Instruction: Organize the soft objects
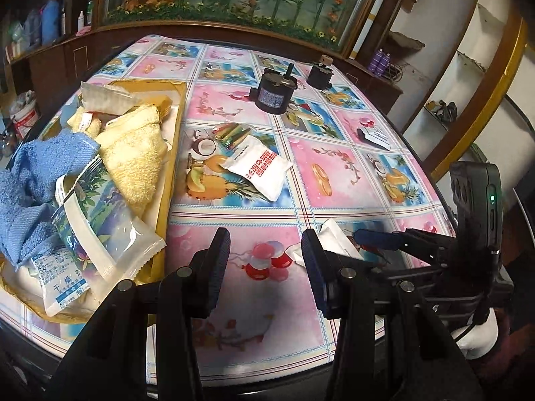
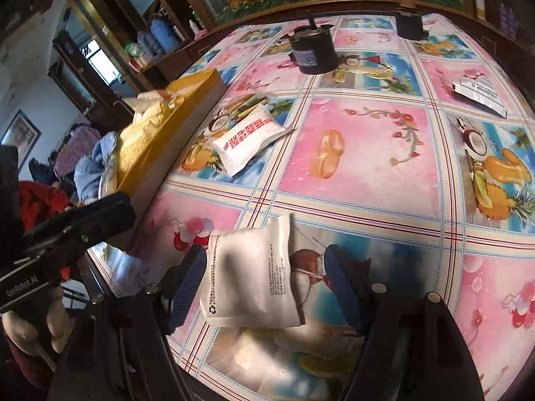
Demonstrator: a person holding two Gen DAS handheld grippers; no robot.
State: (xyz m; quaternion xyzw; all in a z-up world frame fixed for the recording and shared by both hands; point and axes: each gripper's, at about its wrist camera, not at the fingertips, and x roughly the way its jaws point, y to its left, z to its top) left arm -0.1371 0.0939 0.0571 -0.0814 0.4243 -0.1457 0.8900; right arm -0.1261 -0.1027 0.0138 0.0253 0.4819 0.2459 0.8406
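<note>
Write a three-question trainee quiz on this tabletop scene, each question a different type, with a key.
1. True or false: the blue towel lies in the yellow box beside the yellow towel.
2. Multiple choice: the white pouch nearest the right gripper is A) pinched by both pads, B) flat on the tablecloth between open jaws, C) inside the box.
3. Fill in: the pouch with red lettering lies on the ____, outside the box.

Key: 1 true; 2 B; 3 tablecloth.
</note>
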